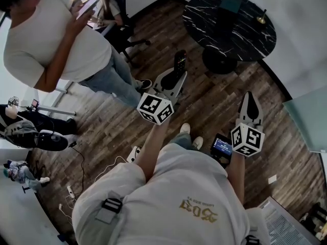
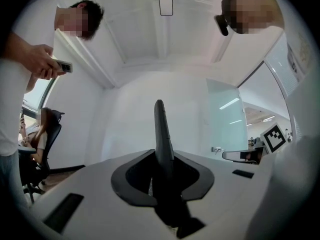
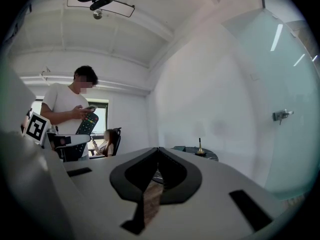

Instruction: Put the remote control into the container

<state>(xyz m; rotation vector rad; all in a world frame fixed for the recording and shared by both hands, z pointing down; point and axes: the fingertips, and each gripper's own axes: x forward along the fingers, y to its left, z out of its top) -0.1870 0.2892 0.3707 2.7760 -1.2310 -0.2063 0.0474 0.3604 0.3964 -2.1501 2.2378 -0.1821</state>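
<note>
A black remote control (image 1: 180, 60) stands upright between the jaws of my left gripper (image 1: 176, 75), which is shut on its lower end. In the left gripper view the remote (image 2: 161, 134) shows edge-on, pinched between the pads. From the right gripper view I see its coloured buttons (image 3: 86, 125). My right gripper (image 1: 250, 98) hangs lower right above the wooden floor, its jaws meeting at the tips with nothing in them (image 3: 158, 150). A teal box-like container (image 1: 231, 3) sits on the round black marble table (image 1: 204, 14) ahead.
A person in a white T-shirt (image 1: 51, 40) stands at the left holding a phone. Another person sits in an office chair (image 1: 116, 9) behind. A small brass object (image 1: 261, 19) stands on the table. Cables and a power strip (image 1: 71, 190) lie on the floor. A glass panel (image 1: 306, 121) is at the right.
</note>
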